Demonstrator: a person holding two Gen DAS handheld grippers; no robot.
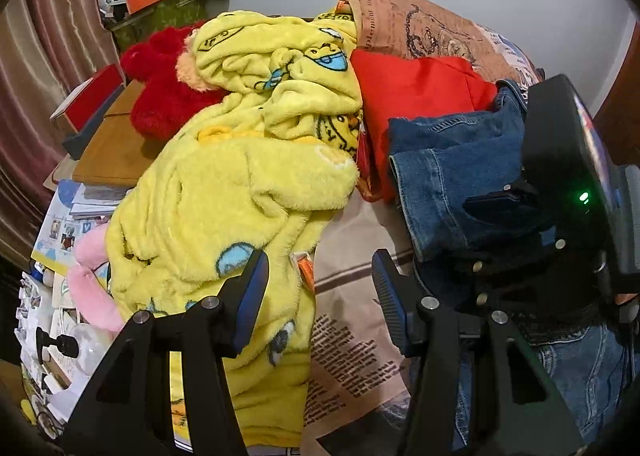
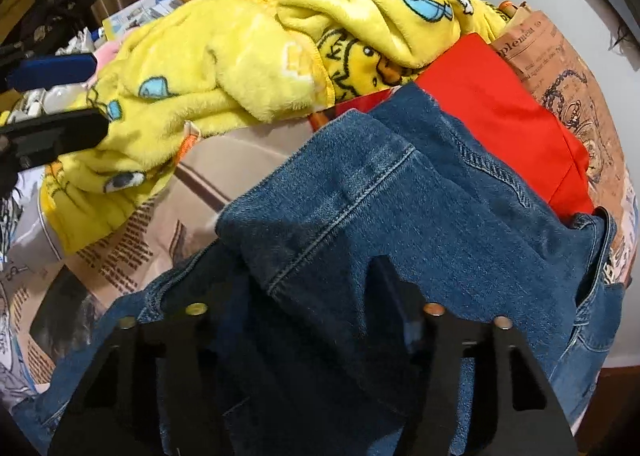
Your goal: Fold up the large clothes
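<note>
A blue denim garment (image 2: 360, 215) hangs bunched over my right gripper, draping over both fingers so their tips are hidden. In the left wrist view the denim (image 1: 452, 159) is held up at the right by the right gripper's black body (image 1: 560, 175). My left gripper (image 1: 320, 288) is open and empty, above the printed bed sheet (image 1: 348, 356), beside the yellow fleece blanket (image 1: 224, 207). The left gripper's fingers also show at the left edge of the right wrist view (image 2: 56, 95).
A red garment (image 1: 416, 95) and a red plush (image 1: 168, 83) lie behind the blanket. A printed pillow (image 1: 432, 27) leans on the white wall. Books, papers and a pink item (image 1: 88, 280) crowd the left side, with a curtain (image 1: 36, 67) beyond.
</note>
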